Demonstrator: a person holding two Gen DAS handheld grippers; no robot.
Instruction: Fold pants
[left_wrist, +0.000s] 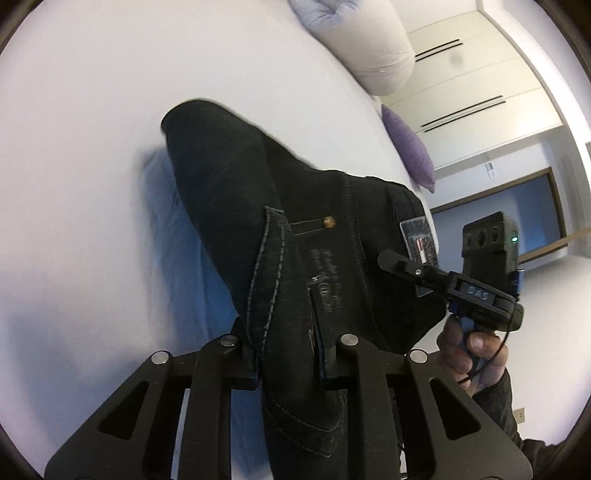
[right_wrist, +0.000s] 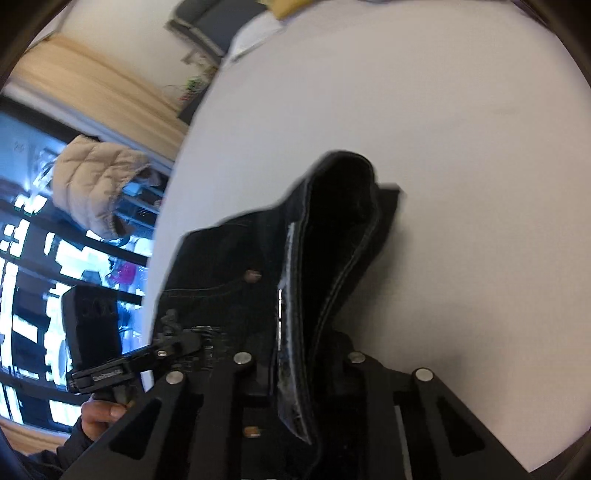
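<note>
Black denim pants (left_wrist: 229, 177) hang bunched above a white bed (left_wrist: 92, 147). Their waistband, with a copper rivet (left_wrist: 329, 222) and a label patch (left_wrist: 419, 236), faces the left wrist camera. My left gripper (left_wrist: 288, 373) is shut on a stitched edge of the pants at the bottom of its view. My right gripper (left_wrist: 391, 262) pinches the waistband beside the label, held by a hand (left_wrist: 469, 350). In the right wrist view the right gripper (right_wrist: 299, 384) is shut on the folded waistband of the pants (right_wrist: 332, 206), and the left gripper (right_wrist: 173, 328) bites the cloth at lower left.
A white rolled bolster (left_wrist: 373, 48) and a purple pillow (left_wrist: 410, 147) lie at the bed's far edge, with a cream wardrobe (left_wrist: 480, 81) behind. Beyond the bed (right_wrist: 461, 110) in the right wrist view are a beige padded jacket (right_wrist: 92, 184) and a bright window.
</note>
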